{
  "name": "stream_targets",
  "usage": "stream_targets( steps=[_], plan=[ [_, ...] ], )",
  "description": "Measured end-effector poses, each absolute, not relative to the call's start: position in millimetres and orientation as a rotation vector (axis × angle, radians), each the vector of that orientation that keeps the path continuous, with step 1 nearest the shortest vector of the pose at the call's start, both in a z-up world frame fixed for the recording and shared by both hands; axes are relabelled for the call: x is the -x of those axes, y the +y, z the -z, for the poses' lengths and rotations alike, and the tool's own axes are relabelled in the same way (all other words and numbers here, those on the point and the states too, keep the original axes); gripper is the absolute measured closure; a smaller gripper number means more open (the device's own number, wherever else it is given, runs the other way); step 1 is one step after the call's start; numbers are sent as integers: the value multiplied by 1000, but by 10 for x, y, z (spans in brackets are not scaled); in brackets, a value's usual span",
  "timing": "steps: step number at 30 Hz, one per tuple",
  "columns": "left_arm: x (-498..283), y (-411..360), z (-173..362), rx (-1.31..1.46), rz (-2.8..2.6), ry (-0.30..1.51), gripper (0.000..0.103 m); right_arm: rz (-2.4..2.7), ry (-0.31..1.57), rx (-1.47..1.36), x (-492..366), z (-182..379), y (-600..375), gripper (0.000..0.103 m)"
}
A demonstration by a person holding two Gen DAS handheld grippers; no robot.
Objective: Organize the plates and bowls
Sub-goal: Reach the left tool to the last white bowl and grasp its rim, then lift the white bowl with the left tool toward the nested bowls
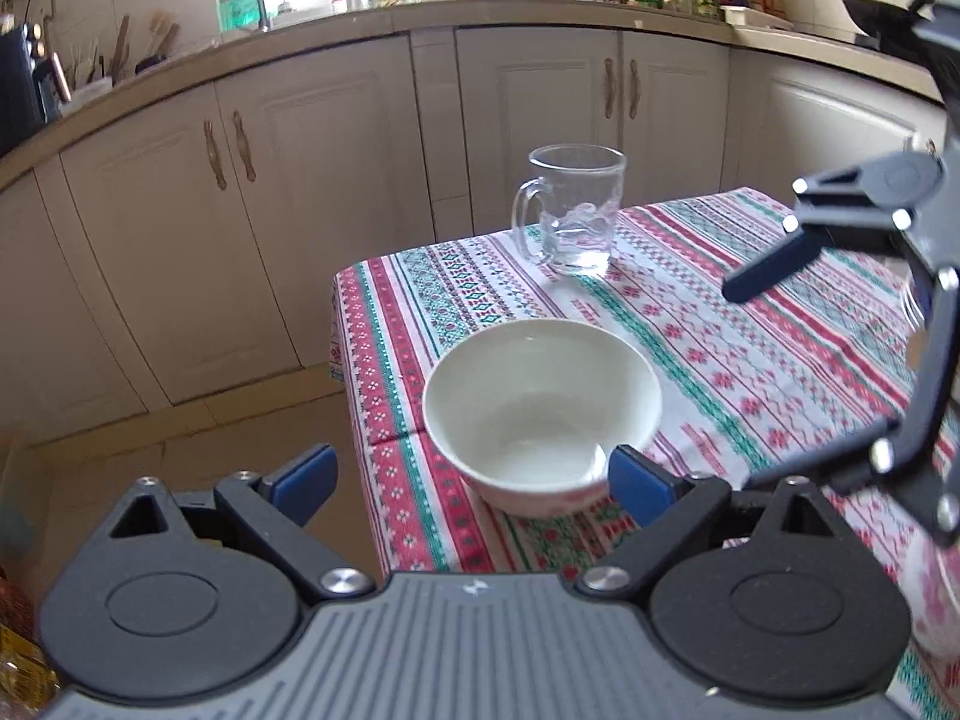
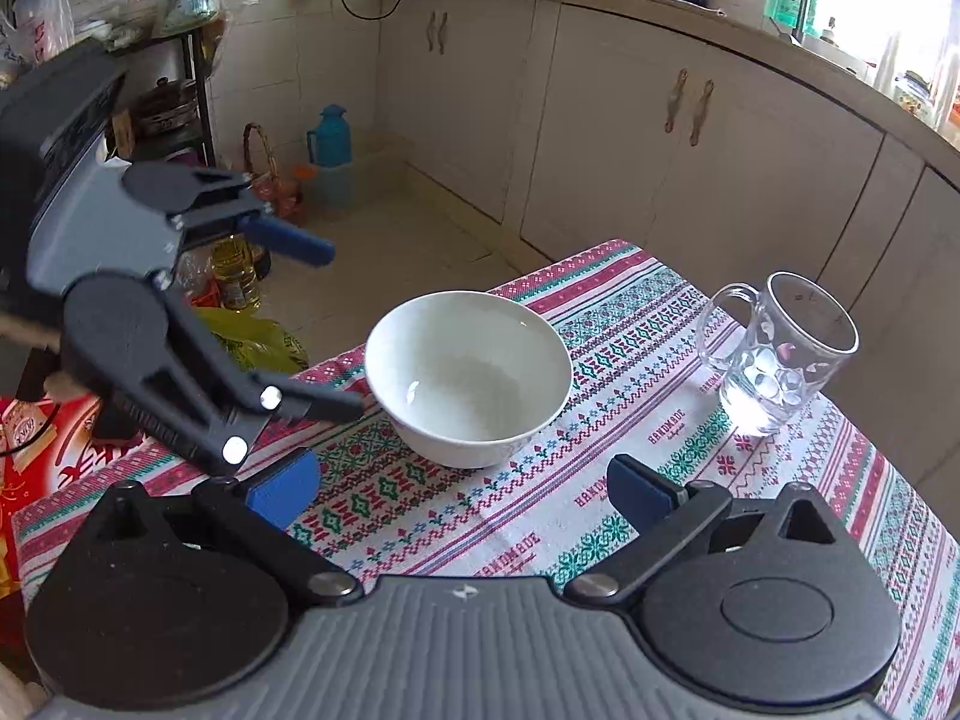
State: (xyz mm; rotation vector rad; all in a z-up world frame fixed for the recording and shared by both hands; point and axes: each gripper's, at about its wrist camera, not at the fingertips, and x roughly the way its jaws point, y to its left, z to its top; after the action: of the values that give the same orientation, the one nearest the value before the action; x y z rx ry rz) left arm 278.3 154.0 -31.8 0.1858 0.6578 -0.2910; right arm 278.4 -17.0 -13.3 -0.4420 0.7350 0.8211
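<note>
Both grippers, left gripper point(image 1: 468, 477) and right gripper point(image 2: 462, 489), hang wide open, holding nothing, near the round white ceramic bowl point(image 2: 468, 375); clear glass mug point(image 2: 774, 354) sits beyond.

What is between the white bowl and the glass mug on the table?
Nothing: between the bowl and the mug lies only bare patterned tablecloth, seen most clearly in the right wrist view.
</note>
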Motion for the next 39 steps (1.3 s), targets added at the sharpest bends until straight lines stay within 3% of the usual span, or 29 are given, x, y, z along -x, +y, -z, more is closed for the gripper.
stream_targets(
  steps=[3,13,19,23,39],
  plan=[
    [-3007,1548,365,-136,319,689,8,-835,738,443,-2873,208,-133,0],
    [-3354,1548,487,-21,396,762,28,-904,745,449,-3112,397,-58,1],
    [-3427,1550,510,-6,404,775,34,-917,765,450,-3199,482,-3,10],
    [-3447,1554,510,5,414,780,35,-923,774,444,-3248,524,3,18],
    [-3497,1616,491,50,431,803,44,-952,764,441,-3235,542,49,21]
  ],
)
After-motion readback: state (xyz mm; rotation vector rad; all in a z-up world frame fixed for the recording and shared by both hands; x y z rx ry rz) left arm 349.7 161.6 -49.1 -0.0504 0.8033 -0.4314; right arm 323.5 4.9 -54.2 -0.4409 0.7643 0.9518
